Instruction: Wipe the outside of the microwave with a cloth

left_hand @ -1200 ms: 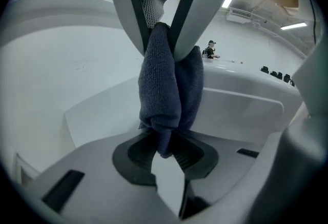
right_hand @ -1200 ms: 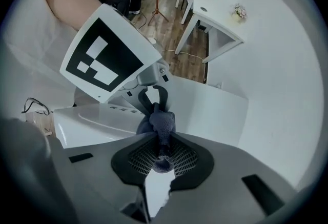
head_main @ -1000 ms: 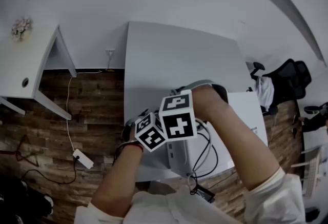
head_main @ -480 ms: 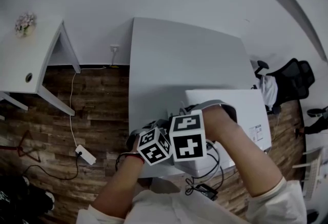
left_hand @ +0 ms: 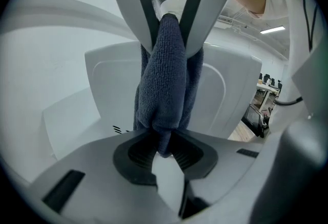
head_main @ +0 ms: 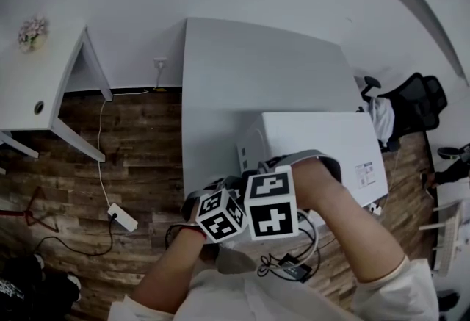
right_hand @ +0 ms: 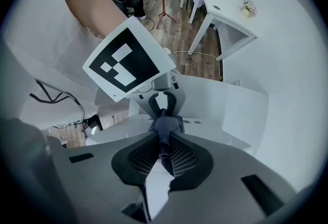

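A white microwave (head_main: 316, 147) stands on a white table (head_main: 220, 84). Both grippers hang close together at its near left corner, stretching a dark blue cloth (left_hand: 166, 79) between them. In the left gripper view my left gripper (left_hand: 163, 148) is shut on the cloth's lower end, and the right gripper (left_hand: 169, 13) clamps the upper end in front of the microwave's wall (left_hand: 113, 79). The right gripper view shows my right gripper (right_hand: 163, 154) shut on the cloth (right_hand: 165, 128), pointing steeply down, with the left gripper (right_hand: 163, 107) just beyond. From the head, marker cubes (head_main: 273, 203) hide the cloth.
A white desk (head_main: 37, 84) with a small flower pot (head_main: 31, 31) stands at the far left. A power strip (head_main: 121, 217) and cable lie on the wood floor. Black cables (head_main: 290, 264) hang by the microwave's near side. An office chair (head_main: 415, 103) is at the right.
Both grippers have moved together down and slightly right in the head view, still holding the cloth. More of the microwave's top now shows beyond them.
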### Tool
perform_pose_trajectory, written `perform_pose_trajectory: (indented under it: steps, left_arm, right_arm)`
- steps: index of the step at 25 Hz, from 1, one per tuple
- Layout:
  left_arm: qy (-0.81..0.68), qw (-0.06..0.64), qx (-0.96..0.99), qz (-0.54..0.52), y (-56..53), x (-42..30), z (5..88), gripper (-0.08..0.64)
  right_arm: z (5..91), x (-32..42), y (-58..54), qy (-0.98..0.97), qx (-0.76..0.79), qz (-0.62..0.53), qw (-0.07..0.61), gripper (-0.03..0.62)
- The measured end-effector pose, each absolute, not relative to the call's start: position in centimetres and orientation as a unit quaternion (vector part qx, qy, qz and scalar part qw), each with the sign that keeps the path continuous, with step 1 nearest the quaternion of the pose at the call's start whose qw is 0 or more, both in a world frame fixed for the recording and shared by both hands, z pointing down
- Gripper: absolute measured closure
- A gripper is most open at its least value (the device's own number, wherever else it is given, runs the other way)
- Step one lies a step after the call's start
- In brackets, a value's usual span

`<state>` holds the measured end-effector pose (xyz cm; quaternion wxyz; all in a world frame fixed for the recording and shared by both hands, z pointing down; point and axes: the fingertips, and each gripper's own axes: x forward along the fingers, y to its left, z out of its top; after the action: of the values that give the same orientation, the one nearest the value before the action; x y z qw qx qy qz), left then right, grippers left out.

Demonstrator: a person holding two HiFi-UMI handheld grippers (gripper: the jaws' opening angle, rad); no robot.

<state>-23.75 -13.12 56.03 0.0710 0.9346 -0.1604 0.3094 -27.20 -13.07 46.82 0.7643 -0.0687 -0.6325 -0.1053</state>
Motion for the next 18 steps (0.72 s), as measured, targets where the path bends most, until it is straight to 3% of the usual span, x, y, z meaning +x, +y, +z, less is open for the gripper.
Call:
perform_pose_trajectory:
  steps: [18]
  left_arm:
    - [-0.088, 0.086, 0.936, 0.329, -5.8, -23.6, 56.6, 0.488]
  right_arm:
    - [47.3, -26.8, -7.1, -0.639, -0.079, -0.072, 0.762, 0.531]
